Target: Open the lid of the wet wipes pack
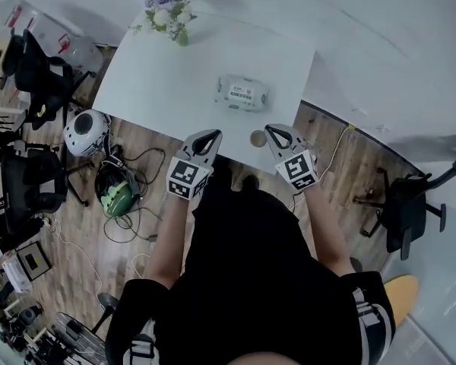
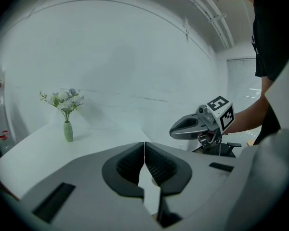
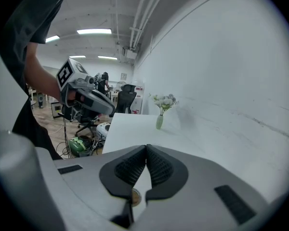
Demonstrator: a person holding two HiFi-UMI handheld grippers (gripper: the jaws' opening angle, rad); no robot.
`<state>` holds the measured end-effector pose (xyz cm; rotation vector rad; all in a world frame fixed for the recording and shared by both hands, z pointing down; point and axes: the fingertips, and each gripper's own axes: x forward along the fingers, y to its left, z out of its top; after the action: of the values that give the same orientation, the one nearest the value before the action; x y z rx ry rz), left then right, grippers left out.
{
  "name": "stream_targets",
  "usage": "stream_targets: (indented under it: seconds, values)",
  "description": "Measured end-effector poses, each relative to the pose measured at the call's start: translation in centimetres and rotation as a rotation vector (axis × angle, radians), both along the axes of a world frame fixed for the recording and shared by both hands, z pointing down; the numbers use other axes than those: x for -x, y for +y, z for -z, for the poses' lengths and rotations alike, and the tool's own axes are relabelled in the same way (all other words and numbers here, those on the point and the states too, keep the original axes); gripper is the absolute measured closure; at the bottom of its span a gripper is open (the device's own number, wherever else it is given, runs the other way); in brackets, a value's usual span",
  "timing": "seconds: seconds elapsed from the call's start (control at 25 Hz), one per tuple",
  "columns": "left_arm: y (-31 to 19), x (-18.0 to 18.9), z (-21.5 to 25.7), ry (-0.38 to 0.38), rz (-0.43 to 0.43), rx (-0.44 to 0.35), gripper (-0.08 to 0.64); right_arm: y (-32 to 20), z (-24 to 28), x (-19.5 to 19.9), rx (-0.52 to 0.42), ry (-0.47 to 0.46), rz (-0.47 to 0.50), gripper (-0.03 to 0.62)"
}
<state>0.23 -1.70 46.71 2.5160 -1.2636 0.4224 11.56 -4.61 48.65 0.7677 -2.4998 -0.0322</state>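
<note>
- Left claw point(image 1: 210, 135): its own view point(image 2: 144, 152) shows the ribbed pads pressed tip to tip, with nothing caught between them.
- Right claw point(image 1: 273, 131): same in its own view point(image 3: 146, 150), pads closed together and empty.
- Both claws hang on the person's side of the wet wipes pack point(image 1: 242, 93), clear of it. The left one is off the pack's near-left and the right one off its near-right, both about at the bench point(image 1: 167, 82) edge.
- Each claw shows in the other's view, marker cube uppermost: the right one point(image 2: 176, 129) and the left one point(image 3: 106, 106).
- The pack lies flat on the white bench, printed face up. From above I cannot tell how tight its lid sits.
- A small round brownish thing point(image 1: 258, 138) lies on the bench between the pack and the right claw. It also shows through the gap under that claw's pads point(image 3: 135, 196).
- A little vase of flowers point(image 1: 171, 10) stands beyond the pack at the far-left corner of the bench, also seen from the left claw point(image 2: 67, 130) and the right claw point(image 3: 160, 121).
- Left of the pack, off the bench, the wooden floor point(image 1: 83, 234) has cables, a green rounded object point(image 1: 118, 198) and dark chairs point(image 1: 38, 74).
</note>
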Motion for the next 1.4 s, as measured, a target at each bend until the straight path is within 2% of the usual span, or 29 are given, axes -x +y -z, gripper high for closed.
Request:
stream_targets:
  seconds: [0.44,0.84,1.08,1.4]
  values:
    - [-8.4,3.5,-2.8,0.024,-0.153,0.055,0.537,-6.2,-3.4,4.9,0.045,0.061,-0.087,0.575]
    - [-13.8,3.7,-8.5,-0.011,-0.323,0.1,0.536,-10.0,-8.1,6.9,0.111,0.093,-0.159,0.575]
    - [-16.2,3.9,-10.8,-0.015,-0.359,0.102,0.537,-12.3,-11.0,7.9,0.132,0.122,-0.145,0.575]
    - [-17.5,4.2,-14.9,-0.004,-0.379,0.156,0.536,-14.3,-14.4,9.5,0.156,0.161,-0.106,0.566]
